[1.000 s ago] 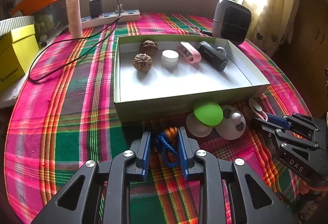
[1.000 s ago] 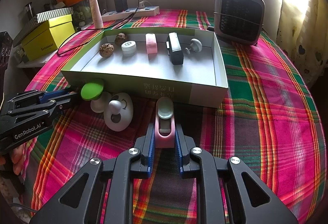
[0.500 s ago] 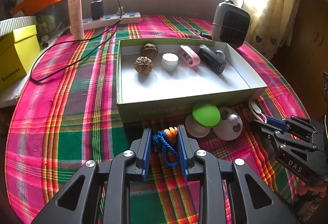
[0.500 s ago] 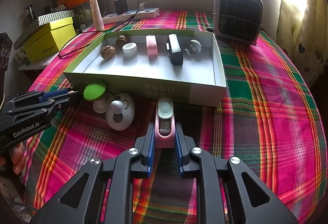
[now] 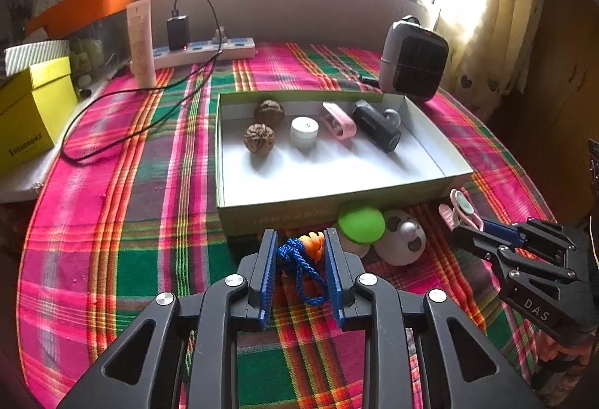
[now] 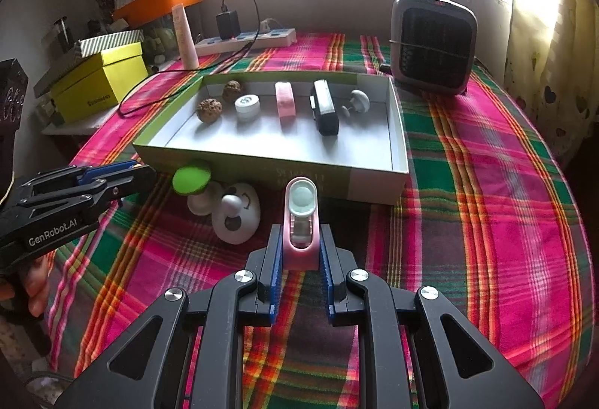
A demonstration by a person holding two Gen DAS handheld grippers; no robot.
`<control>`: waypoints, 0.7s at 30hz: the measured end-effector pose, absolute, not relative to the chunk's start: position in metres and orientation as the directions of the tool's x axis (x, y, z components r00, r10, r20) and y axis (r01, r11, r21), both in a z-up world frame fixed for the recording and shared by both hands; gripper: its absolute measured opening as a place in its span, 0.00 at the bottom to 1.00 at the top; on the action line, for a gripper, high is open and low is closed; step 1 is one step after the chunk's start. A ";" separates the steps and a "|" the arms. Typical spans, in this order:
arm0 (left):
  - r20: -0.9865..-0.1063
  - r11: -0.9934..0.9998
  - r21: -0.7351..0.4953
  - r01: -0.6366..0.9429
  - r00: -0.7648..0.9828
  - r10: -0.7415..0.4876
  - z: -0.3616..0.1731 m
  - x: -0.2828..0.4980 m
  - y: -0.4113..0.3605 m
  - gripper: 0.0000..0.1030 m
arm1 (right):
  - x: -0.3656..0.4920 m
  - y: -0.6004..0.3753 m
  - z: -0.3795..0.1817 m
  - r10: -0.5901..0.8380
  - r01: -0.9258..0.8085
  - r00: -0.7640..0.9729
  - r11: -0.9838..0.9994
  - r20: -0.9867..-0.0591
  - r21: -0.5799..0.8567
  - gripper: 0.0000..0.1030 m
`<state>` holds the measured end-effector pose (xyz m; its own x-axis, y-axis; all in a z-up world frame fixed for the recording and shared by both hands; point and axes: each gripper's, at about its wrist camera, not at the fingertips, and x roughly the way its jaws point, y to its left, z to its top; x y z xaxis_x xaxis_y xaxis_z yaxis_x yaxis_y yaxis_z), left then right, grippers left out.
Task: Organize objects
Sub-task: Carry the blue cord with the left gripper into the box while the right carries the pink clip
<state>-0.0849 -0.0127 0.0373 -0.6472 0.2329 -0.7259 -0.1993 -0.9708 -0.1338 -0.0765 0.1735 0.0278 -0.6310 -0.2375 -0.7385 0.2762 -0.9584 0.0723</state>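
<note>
Two tongs are held over the counter [image 5: 112, 222] in front of the shallow box [image 5: 430, 162]. By the left tongs [image 5: 299, 252] a blue cord with an orange piece [image 5: 303, 259] is gripped; by the right tongs [image 6: 299, 252] a pink clip [image 6: 300, 222] is clamped. Walnuts [image 5: 259, 139], a white cap [image 5: 304, 131] and a black device [image 5: 376, 128] are laid inside the box.

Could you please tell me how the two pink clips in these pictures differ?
The pink clip in the box lies loose on the white floor of the box; the pink clip in the right gripper is clamped between its jaws, outside the box. The held clip shows a pale round pad at its tip; the boxed one shows a plain pink side. Both look alike in colour and size.
</note>
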 end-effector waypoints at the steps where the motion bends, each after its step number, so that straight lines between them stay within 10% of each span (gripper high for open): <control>1: -0.724 -0.971 -0.134 -0.198 -0.650 0.233 0.038 -0.085 -0.013 0.22 | -0.076 0.173 0.029 -0.238 0.277 -0.633 -0.958 -0.737 0.072 0.18; 21: -0.703 -0.973 -0.135 -0.185 -0.674 0.226 0.054 -0.117 -0.015 0.22 | -0.108 0.153 0.051 -0.275 0.333 -0.645 -0.941 -0.713 0.061 0.18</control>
